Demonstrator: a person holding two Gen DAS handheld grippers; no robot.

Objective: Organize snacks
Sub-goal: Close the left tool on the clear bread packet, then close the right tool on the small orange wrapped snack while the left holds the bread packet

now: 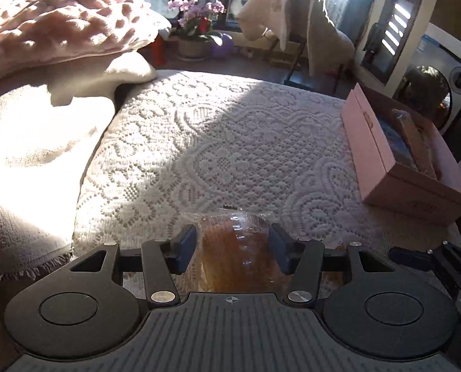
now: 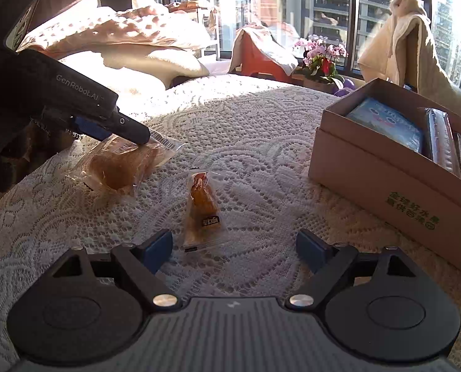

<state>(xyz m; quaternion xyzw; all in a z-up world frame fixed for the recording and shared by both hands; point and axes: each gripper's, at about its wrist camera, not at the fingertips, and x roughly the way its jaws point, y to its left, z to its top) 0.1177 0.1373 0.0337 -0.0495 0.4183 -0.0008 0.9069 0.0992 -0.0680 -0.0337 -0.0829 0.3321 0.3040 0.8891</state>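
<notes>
Closest in the right wrist view, the right gripper (image 2: 234, 251) hangs with its blue pads spread wide and nothing pressed between them. Just ahead of it, nearer its left pad, a small wrapped snack (image 2: 203, 204) lies loose on the white lace cover (image 2: 261, 142), touching neither pad.

A little further off and to the left in that view, the left gripper (image 2: 131, 138) reaches down onto a bigger wrapped cake (image 2: 122, 167). The left wrist view shows this from behind: the cake (image 1: 235, 248) sits in its clear wrapper between the two blue pads, which stand at its sides. Whether they actually squeeze it I cannot tell; the wrapper's edges hide the contact.

The small snack shows only in the right wrist view; the left one misses it. The left wrist view catches just a dark edge of the right gripper (image 1: 432, 263) at its lower right.

Further away, on the right side of the cover, stands an open cardboard box (image 2: 385, 183) with green print on its side. The right wrist view shows a light blue packet (image 2: 388, 128) and at least two more wrapped items beside it inside; the left wrist view shows the same box (image 1: 385, 155) looking pinkish, with its contents less clear.

Counted: two grippers, two loose snacks on the cover, one box.

Beyond, rumpled bedding (image 1: 63, 37) and a pot of pink flowers (image 2: 322, 59) sit by the window.
</notes>
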